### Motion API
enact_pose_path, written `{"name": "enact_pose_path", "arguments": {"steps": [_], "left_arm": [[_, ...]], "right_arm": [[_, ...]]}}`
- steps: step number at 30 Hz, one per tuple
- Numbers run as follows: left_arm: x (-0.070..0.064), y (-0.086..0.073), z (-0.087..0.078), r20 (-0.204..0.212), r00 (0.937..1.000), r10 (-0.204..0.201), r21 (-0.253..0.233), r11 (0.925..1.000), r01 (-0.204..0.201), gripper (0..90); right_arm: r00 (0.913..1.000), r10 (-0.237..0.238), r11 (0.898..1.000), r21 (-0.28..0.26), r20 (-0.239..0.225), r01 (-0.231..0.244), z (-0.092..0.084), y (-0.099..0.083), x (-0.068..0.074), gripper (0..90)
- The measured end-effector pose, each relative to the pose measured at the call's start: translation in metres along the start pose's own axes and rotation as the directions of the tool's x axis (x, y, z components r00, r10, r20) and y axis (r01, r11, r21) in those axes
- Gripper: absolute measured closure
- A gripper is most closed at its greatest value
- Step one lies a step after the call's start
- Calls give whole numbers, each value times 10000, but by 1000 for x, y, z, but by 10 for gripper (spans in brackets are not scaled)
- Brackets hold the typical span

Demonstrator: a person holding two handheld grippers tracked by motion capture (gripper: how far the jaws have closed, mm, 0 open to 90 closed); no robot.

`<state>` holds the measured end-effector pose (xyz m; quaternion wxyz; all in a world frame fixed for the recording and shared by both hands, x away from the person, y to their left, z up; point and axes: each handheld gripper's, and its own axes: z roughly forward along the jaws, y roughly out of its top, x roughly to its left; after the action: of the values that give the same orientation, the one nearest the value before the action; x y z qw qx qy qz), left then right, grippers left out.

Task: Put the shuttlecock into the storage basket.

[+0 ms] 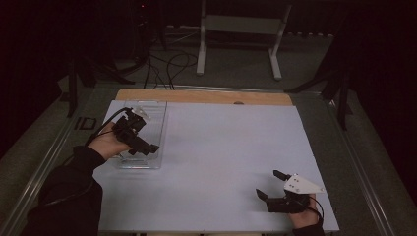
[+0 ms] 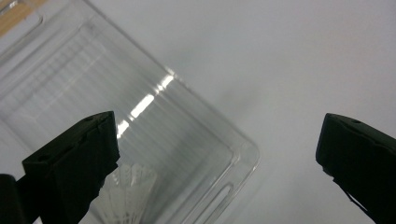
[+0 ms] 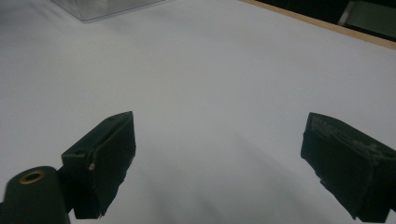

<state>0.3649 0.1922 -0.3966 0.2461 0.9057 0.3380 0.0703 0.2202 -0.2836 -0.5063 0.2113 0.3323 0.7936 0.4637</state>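
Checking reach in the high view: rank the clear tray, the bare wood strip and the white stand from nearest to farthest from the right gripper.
From the right gripper:
1. Clear tray, across the table under the left gripper.
2. Wood strip, far table edge.
3. White stand, on the floor beyond.

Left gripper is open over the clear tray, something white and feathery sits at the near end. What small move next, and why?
Probably ease the left gripper down and back toward the shuttlecock. Its jaws stand wide apart over the clear plastic tray, and the white feathered skirt lies low beside one jaw, not between them. The right gripper hangs open, apart, over the bare white tabletop.
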Motion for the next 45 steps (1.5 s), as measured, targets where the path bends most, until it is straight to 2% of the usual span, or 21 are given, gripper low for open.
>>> {"name": "enact_pose_path", "arguments": {"steps": [1, 4, 9, 14, 24, 25, 30, 32, 34, 35, 38, 39, 45], "left_arm": [[0, 0, 0, 0, 10000, 0, 0, 10000, 0, 2], [-4, 5, 0, -143, 9998, 161, -544, 9984, -169, 2], [-7, 9, 4, -97, 9995, 289, -532, 9982, -294, 2], [-12, 14, 7, -140, 9992, 386, -891, 9952, -397, 2], [-17, 20, 11, -83, 9985, 539, -911, 9944, -545, 1], [-18, 21, 12, 61, 9986, 534, -920, 9944, -526, 1], [-21, 24, 16, 74, 9980, 631, -939, 9936, -621, 2], [-24, 26, 18, 225, 9975, 664, -978, 9931, -639, 2], [-26, 28, 20, 200, 9966, 795, -967, 9923, -772, 1], [-29, 30, 23, 397, 9957, 840, -955, 9922, -799, 1], [-31, 31, 25, 367, 9947, 966, -1003, 9907, -925, 2], [-33, 32, 26, 492, 9937, 1007, -1080, 9896, -949, 2], [-41, 35, 31, 585, 9904, 1255, -1159, 9862, -1181, 2]], "right_arm": [[10000, 0, 10000, 0, 0, 0, 0, 0, 0, 102], [10000, -4, 10000, -22, 5, 4, 0, 0, 0, 102], [10000, 12, 10000, -33, 20, -12, 0, 0, 0, 102], [10000, -1, 10000, -19, 2, 1, 0, 0, 0, 102], [10000, 17, 10000, 17, -44, -17, 0, 0, 0, 102], [10000, 17, 10000, 12, -41, -17, 0, 0, 0, 102], [10000, 30, 10000, -4, -30, -30, 0, 0, 0, 102], [10000, 24, 10000, 15, -36, -24, 0, 0, 0, 102], [10000, 38, 10000, 5, -43, -38, 0, 0, 0, 102], [10000, 26, 10000, -4, -30, -26, 0, 0, 0, 102], [10000, 40, 10000, -1, -21, -40, 0, 0, -1, 102], [10000, 20, 10000, -36, -27, -21, 0, 0, -1, 102], [10000, 35, 10000, -4, -41, -35, 0, 0, 0, 102]]}}
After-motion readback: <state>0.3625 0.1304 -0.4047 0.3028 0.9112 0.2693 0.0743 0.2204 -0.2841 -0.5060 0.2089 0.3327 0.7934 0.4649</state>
